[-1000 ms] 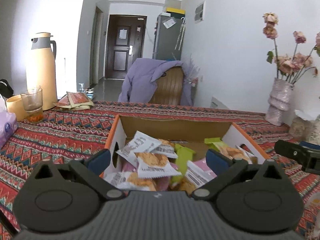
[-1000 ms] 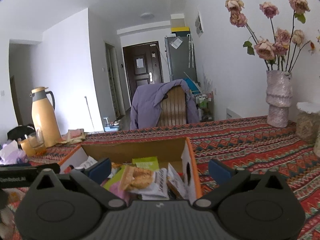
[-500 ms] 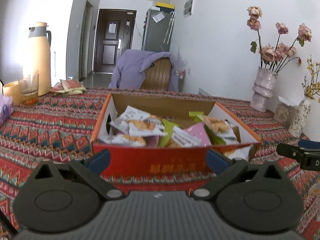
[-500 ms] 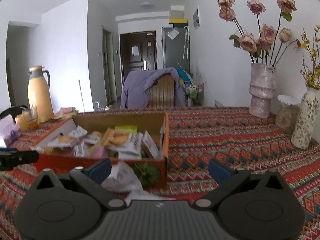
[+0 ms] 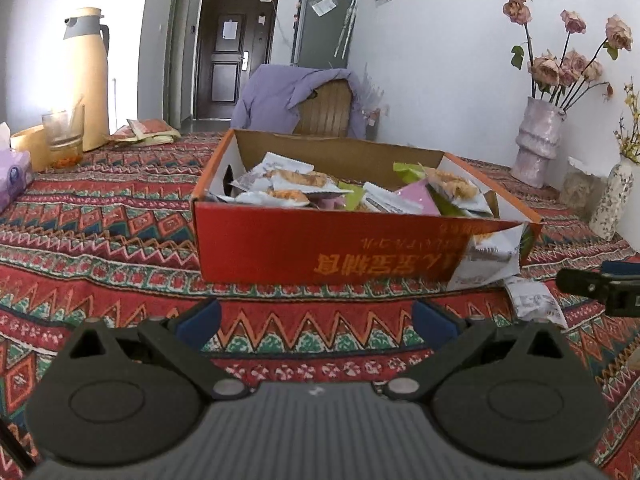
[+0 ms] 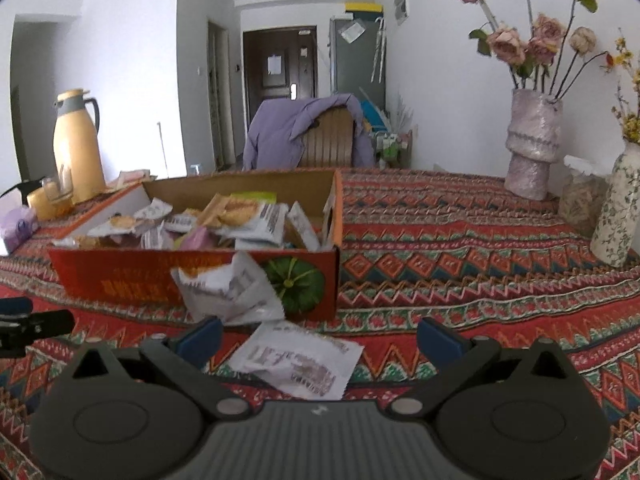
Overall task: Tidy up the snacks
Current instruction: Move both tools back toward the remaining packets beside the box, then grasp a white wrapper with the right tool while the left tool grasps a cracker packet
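Desk [image 5: 100,216]: I see it covered by a red patterned cloth, everything stands on it.
Chair [image 6: 326,144]: at the far edge of the desk, purple jacket [image 6: 280,132] draped over it.
Snack box [image 5: 328,244]: open red cardboard box, mid-desk, in front of both my grippers; upside-down yellow print on its near wall in the left view, a green pumpkin picture at the near right corner in the right view.
Snacks in box [image 5: 296,188]: a loose heap of white, pink and green packets, some poking above the rim.
Thermos [image 5: 86,76]: yellow, far left of desk, a glass [image 5: 64,132] just in front of it.
Vase [image 6: 530,144]: pale, holds dried roses, far right by the wall; a second floral vase [image 6: 618,208] nearer on the right.
Leaning packet [image 6: 228,288]: white, outside the box, propped against its near wall by the pumpkin corner.
Flat packet [image 6: 296,360]: white, lying on the cloth just in front of the box, between my right fingers.
Left gripper [image 5: 318,316]: fingers spread wide, nothing between them, short of the box.
Right gripper [image 6: 320,330]: fingers spread wide, straddling the flat packet, can't tell if touching it.
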